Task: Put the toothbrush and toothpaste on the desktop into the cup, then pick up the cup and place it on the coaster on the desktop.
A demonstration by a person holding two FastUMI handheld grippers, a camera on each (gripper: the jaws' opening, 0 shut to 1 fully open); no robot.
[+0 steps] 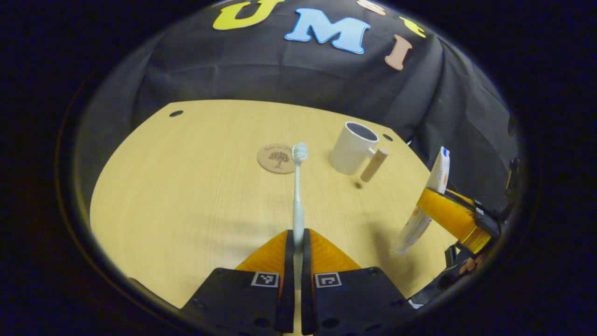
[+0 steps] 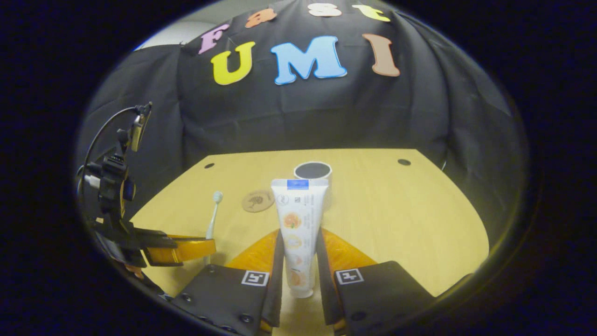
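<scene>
The left gripper (image 1: 298, 238) clamps the toothbrush (image 1: 298, 186) upright, the right gripper (image 2: 299, 261) clamps the toothpaste (image 2: 298, 224), both above the bench (image 1: 196, 196); next, each needs lowering into the cup (image 1: 352, 147) beside the coaster (image 1: 276, 158).

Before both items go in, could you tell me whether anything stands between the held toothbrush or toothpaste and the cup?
Nothing visible does. The toothbrush and toothpaste are each gripped above bare table; the cup stands open, beside the coaster.
</scene>
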